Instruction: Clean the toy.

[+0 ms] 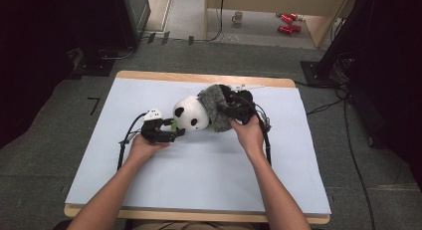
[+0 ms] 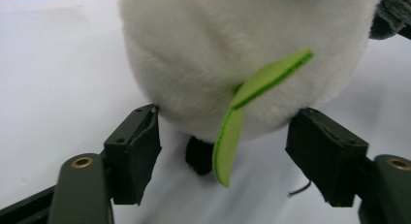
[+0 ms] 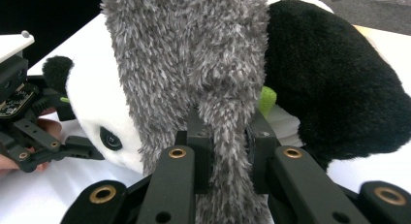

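Note:
A plush panda (image 1: 191, 115) lies on its side at the middle of the table, white head to the left, black body (image 3: 334, 78) behind. A grey fuzzy scarf (image 1: 211, 103) wraps its neck. My right gripper (image 1: 234, 110) is shut on a hanging strip of that scarf (image 3: 194, 49), which is pinched between the pads (image 3: 203, 151). My left gripper (image 1: 178, 129) is open at the panda's head (image 2: 218, 49). Its fingertips stand on either side of the white fur, where a green felt leaf (image 2: 242, 107) hangs. The left gripper (image 3: 24, 117) also appears in the right gripper view.
A pale blue sheet (image 1: 199, 180) covers the wooden table (image 1: 149, 74). On the floor beyond lie a mug (image 1: 238, 17) and red cans (image 1: 287, 22). Dark equipment stands at both far corners. Cables trail along the right side.

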A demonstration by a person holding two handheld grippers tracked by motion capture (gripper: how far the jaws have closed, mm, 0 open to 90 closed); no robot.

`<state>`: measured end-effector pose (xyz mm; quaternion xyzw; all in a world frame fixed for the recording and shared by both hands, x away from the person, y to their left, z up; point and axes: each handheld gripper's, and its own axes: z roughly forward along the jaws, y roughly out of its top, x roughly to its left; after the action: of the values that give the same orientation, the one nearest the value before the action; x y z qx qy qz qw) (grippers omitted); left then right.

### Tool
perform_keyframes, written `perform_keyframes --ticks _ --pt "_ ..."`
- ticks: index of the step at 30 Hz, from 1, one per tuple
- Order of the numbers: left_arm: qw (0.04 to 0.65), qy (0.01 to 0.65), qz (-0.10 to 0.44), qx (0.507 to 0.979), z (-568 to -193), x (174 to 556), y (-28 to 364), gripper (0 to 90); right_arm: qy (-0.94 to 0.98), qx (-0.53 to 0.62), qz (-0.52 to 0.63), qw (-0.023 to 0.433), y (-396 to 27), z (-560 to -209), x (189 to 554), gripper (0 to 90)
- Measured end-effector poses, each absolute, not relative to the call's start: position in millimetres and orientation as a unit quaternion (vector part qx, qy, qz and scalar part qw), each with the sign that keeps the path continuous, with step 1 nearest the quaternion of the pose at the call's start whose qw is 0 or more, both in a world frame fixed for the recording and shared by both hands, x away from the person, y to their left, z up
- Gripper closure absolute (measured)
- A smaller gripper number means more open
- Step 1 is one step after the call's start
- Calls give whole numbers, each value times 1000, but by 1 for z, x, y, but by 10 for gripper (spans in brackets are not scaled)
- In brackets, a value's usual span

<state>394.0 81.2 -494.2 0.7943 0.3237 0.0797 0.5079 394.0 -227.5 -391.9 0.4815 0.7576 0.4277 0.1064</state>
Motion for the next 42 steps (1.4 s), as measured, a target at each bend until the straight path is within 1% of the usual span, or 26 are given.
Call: perform_keyframes --ticks 1,3,4,5,6,7,8,9,10,14,15,16,20,22,23,27,28,29,31,33,34,35,37,38,40,42 --pt "509 322 80 794 -494 395 80 290 758 482 426 106 -228 -392 394 778" --pt "514 316 84 793 -494 394 79 335 759 483 424 104 -229 -392 394 778" --pt "517 312 86 793 -494 394 79 375 759 483 424 104 -230 -393 394 778" --pt "518 310 87 793 -493 393 79 454 758 483 425 104 -231 -393 393 778" --pt "518 310 90 792 -493 393 78 486 758 484 425 103 -231 -394 393 778" --pt "519 314 84 790 -493 393 78 542 757 484 426 103 -232 -394 393 778" --pt "519 322 83 787 -492 393 78 625 756 486 427 101 -233 -395 393 778" --pt "519 326 81 786 -491 392 78 653 756 486 427 101 -233 -395 393 778" --pt "517 326 80 787 -491 392 77 653 756 485 429 100 -233 -396 393 778" --pt "510 324 91 792 -486 388 77 790 754 487 430 96 -234 -395 392 778" --pt "509 320 95 793 -484 386 76 790 753 485 434 96 -234 -395 392 777" --pt "512 310 105 794 -478 383 76 812 745 490 445 86 -237 -391 389 778" --pt "522 298 116 791 -466 378 77 834 733 489 466 82 -242 -382 383 781" --pt "521 289 115 795 -454 375 77 843 727 485 478 83 -246 -370 375 781" --pt "524 286 108 795 -451 374 77 843 727 485 478 83 -246 -370 375 781" --pt "508 275 99 810 -428 367 73 844 720 474 501 78 -246 -352 362 781" --pt "511 274 82 810 -422 365 72 844 720 468 507 75 -245 -346 358 781" --pt "504 274 89 814 -415 362 70 844 720 462 513 74 -243 -339 353 781" --pt "501 274 84 817 -407 357 66 844 720 448 525 72 -236 -324 344 781" --pt "499 277 80 817 -403 352 63 842 720 430 542 58 -227 -310 334 781" --pt "498 278 84 817 -403 349 61 841 732 408 542 62 -212 -302 326 781" --pt "501 277 82 816 -403 347 59 841 732 408 542 62 -212 -302 326 781" --pt "504 276 85 814 -403 343 54 841 743 398 535 57 -197 -303 322 781" --pt "506 273 83 814 -403 341 52 841 754 400 517 58 -185 -313 325 781" --pt "504 271 90 815 -404 338 49 841 758 406 507 58 -181 -320 328 781" --pt "506 278 90 811 -406 337 47 841 759 413 503 41 -178 -333 333 782"
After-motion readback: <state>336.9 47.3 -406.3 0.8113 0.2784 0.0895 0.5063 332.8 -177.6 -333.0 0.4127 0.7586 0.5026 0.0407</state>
